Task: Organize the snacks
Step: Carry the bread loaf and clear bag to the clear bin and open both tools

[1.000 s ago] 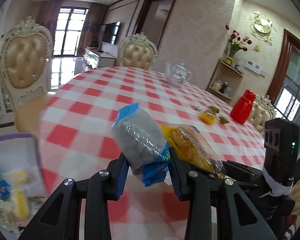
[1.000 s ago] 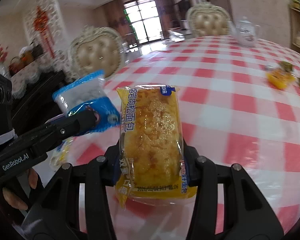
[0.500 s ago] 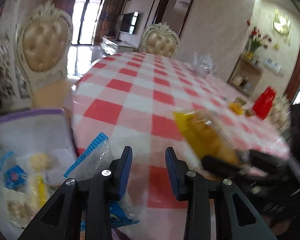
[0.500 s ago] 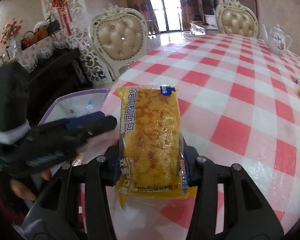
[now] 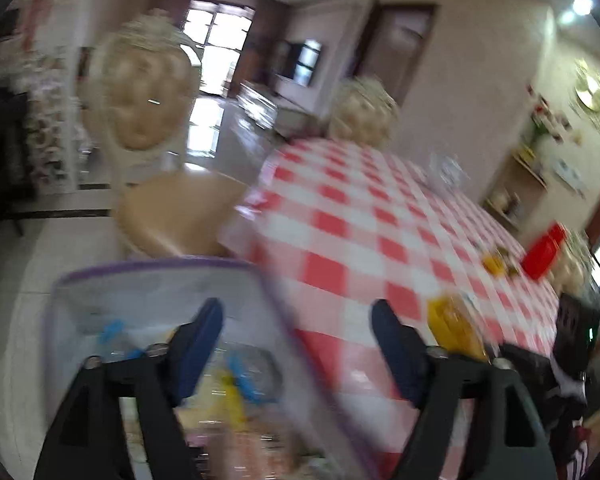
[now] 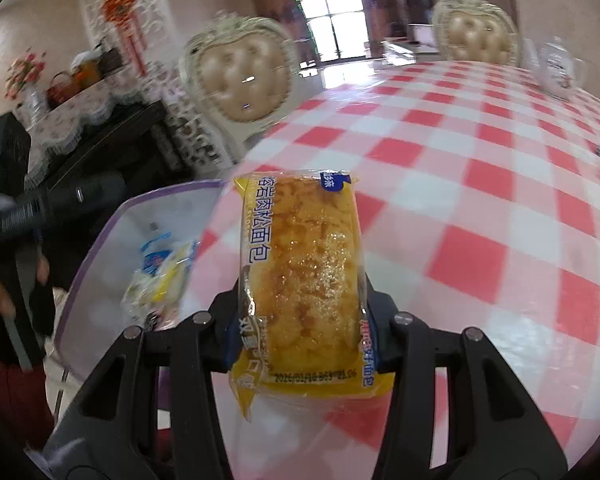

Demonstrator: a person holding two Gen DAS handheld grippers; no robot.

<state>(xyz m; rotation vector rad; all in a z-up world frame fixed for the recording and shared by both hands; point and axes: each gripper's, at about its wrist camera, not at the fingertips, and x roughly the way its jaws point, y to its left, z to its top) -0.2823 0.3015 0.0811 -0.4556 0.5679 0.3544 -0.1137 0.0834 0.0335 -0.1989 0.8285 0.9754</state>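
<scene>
My left gripper [image 5: 296, 316] hangs over a clear bin with a purple rim [image 5: 156, 266] beside the table. Its jaws are opening and stand wide, with nothing between them. Several wrapped snacks lie in the bin, among them a blue and grey packet [image 5: 252, 372], all blurred. My right gripper [image 6: 305, 322] is shut on a yellow bread packet [image 6: 304, 264], held above the table's edge just right of the bin [image 6: 160, 196]. The bread packet [image 5: 456, 332] also shows at the right of the left wrist view. In the right wrist view the left gripper [image 6: 100, 190] appears as a black blur at the left.
A red and white checked tablecloth [image 6: 480, 184] covers the round table. A padded chair [image 5: 140, 100] stands behind the bin. Far across the table are a white teapot [image 6: 556, 68], a red jug [image 5: 544, 254] and small yellow snacks [image 5: 494, 264]. A person's hand [image 6: 0, 296] holds the left gripper.
My left gripper swung left off the table to above the bin, opened and let the blue and grey packet drop into it. The right gripper carried the bread packet left toward the bin.
</scene>
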